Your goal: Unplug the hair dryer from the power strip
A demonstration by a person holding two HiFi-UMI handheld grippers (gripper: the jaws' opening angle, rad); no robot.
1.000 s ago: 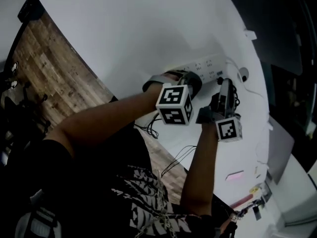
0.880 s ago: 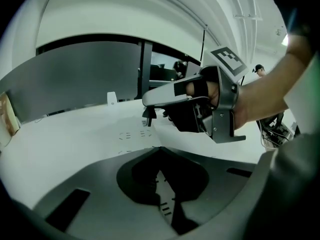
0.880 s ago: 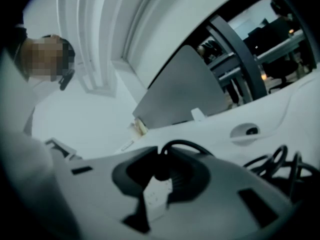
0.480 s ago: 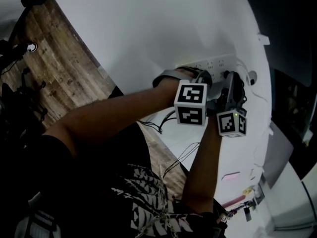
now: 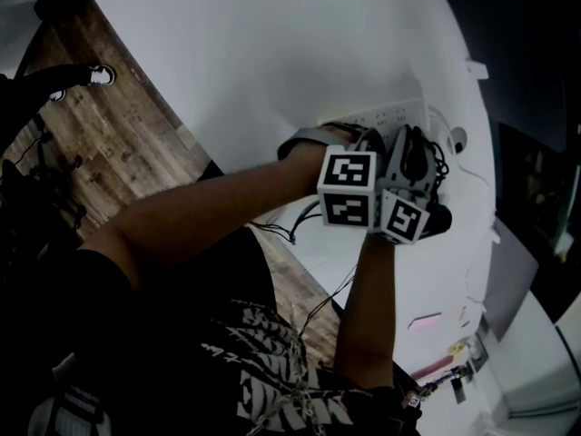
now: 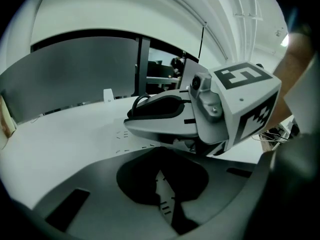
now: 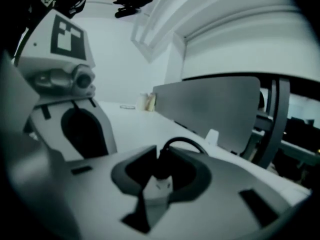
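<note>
A white power strip [image 5: 386,116] lies near the far edge of the white table [image 5: 272,53]. My left gripper [image 5: 368,139] rests its tips on the strip; in the left gripper view its jaws [image 6: 161,176] meet at the tips, shut, with the strip's slots [image 6: 120,134] visible below. My right gripper [image 5: 413,148] is just right of it, rolled over. In the right gripper view the hair dryer's white plug [image 7: 159,185] sits between its jaws [image 7: 157,169], with the black cord [image 7: 182,143] looping up. These jaws have just been opening slightly, with the plug still between them.
A grey partition panel [image 7: 210,109] stands along the table's far side. Coiled black cable [image 5: 428,157] lies right of the grippers. A pink object [image 5: 427,321] and small tools [image 5: 449,371] sit at the near right. Wooden floor [image 5: 109,143] lies to the left.
The right gripper has rolled and shifted left, so its marker cube now sits against the left one. The left gripper has stayed on the strip.
</note>
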